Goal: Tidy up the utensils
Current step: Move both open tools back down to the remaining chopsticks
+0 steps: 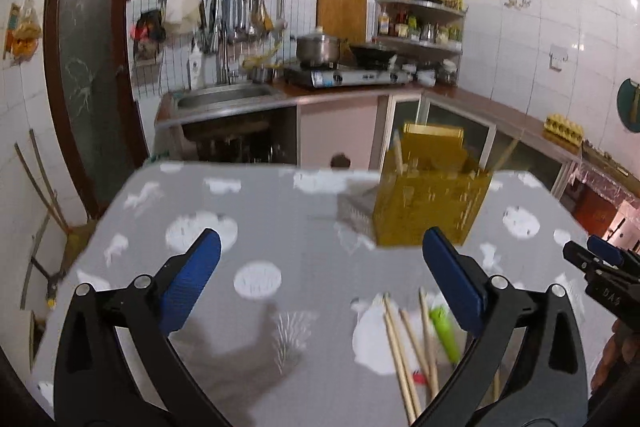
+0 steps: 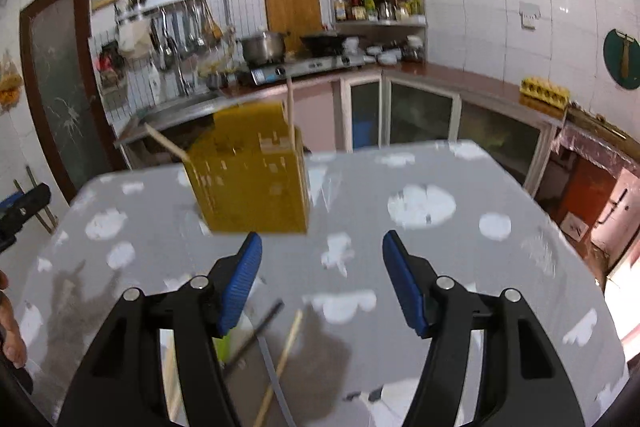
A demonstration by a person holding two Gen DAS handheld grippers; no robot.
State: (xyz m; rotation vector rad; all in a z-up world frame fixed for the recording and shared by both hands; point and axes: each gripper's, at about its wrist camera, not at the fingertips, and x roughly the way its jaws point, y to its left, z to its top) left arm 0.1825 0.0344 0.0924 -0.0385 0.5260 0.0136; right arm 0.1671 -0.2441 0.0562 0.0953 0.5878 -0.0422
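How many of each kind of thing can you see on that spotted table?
Yellow holder: 1
Chopsticks standing in it: 2
Loose wooden chopsticks: about 4, blurred
Green utensil: 1
Dark stick: 1
Total: about 9

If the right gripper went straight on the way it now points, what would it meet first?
Probably the bare tablecloth just right of the yellow holder; the right gripper is open and empty, though depth is unclear.

Both wrist views look down-forward, close over table [image 1: 280, 227], sharing holder [image 1: 432, 203]
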